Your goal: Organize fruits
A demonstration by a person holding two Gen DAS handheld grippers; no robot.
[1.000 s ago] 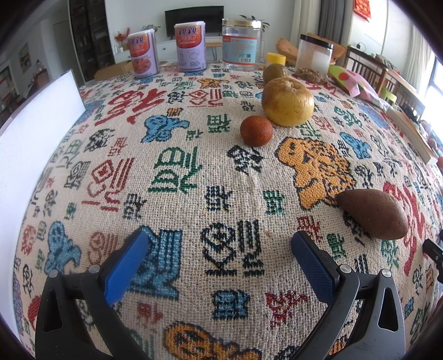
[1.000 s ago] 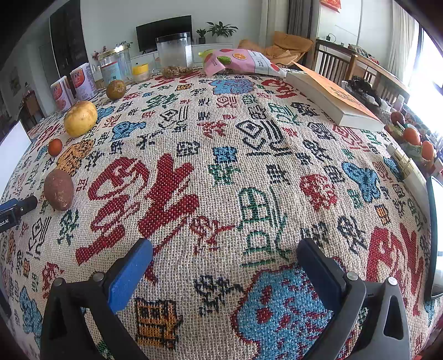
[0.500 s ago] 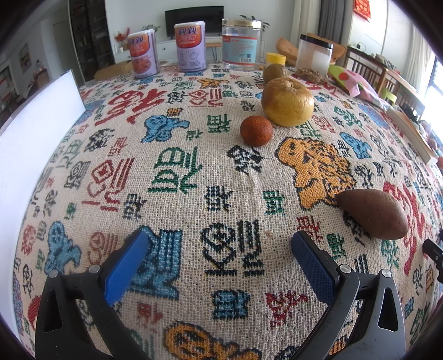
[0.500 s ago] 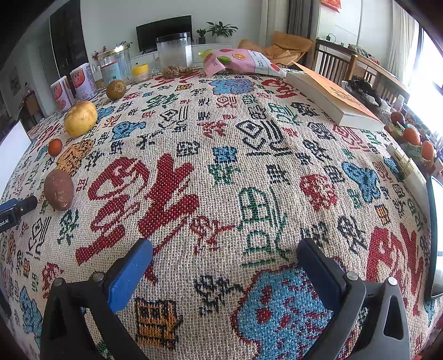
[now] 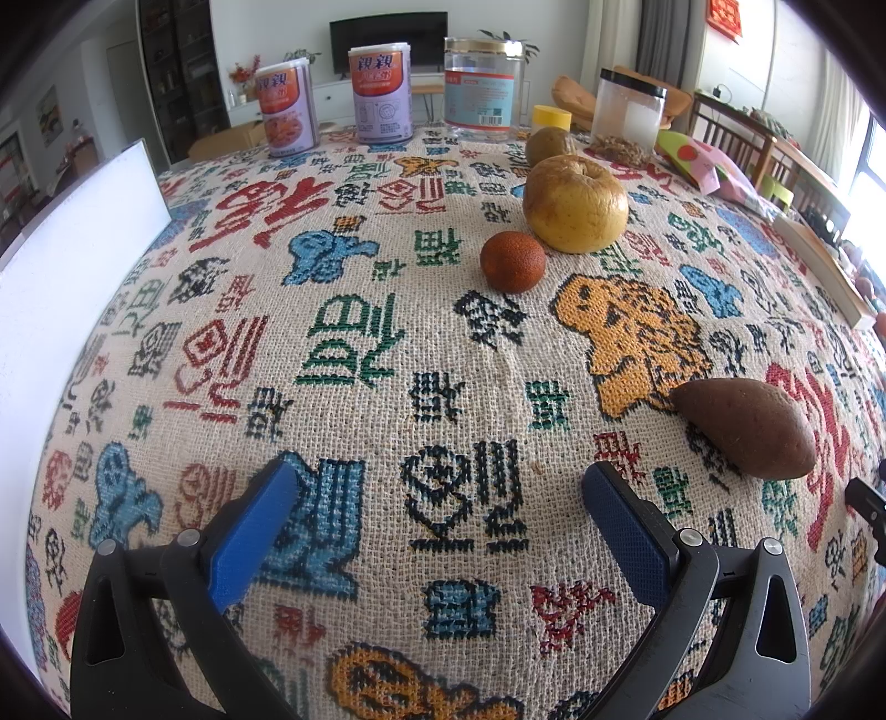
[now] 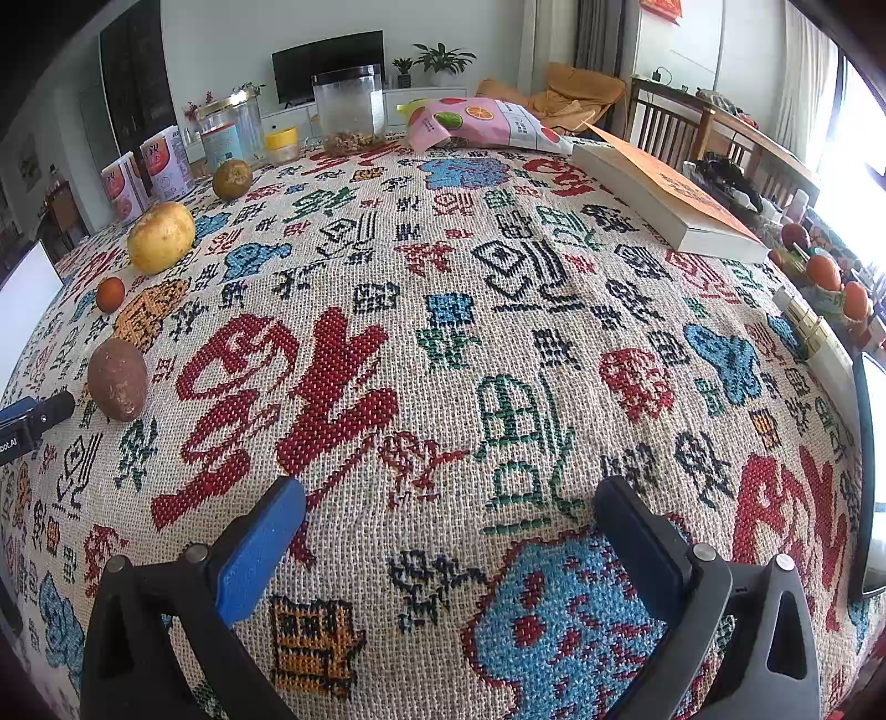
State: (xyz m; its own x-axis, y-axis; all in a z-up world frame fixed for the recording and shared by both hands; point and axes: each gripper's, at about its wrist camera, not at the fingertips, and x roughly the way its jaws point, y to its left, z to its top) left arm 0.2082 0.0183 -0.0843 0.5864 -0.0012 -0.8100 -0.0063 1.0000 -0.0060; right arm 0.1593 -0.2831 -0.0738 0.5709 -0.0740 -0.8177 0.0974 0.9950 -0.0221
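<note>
A woven beige tablecloth (image 5: 387, 343) patterned with red, blue, green and orange characters and figures covers a table in a bright living room, where a dark television screen (image 5: 387, 41) sits against the far white wall and wooden chairs (image 6: 681, 130) stand by the window side. Four fruits lie in a loose diagonal line on the cloth: a brown, tapered, sweet-potato-shaped fruit (image 5: 747, 426) nearest, a small round reddish-orange fruit (image 5: 512, 261), a large yellow apple-like fruit with brown blotches (image 5: 576, 203) just beside it, and a dull green-brown round fruit (image 5: 549, 146) farthest back. The tapered brown fruit rests on its side, its long axis running from near right to far left in the left wrist view, the narrower tip pointing toward the orange woven figure. Behind the fruits stand two purple-and-orange labelled cans (image 5: 332, 97), a clear plastic jar with a blue label (image 5: 482, 88) and a black-lidded clear jar (image 5: 628, 124). In the right wrist view a pink snack bag printed with citrus slices (image 6: 487, 124) and a thick orange-covered book (image 6: 664, 194) lie at the far side. The left gripper (image 5: 437, 498) hovers over bare cloth, blue-padded jaws spread wide and holding nothing, the brown fruit just to its right. The right gripper (image 6: 451, 509) is likewise spread wide and empty, well apart from the fruits.
</note>
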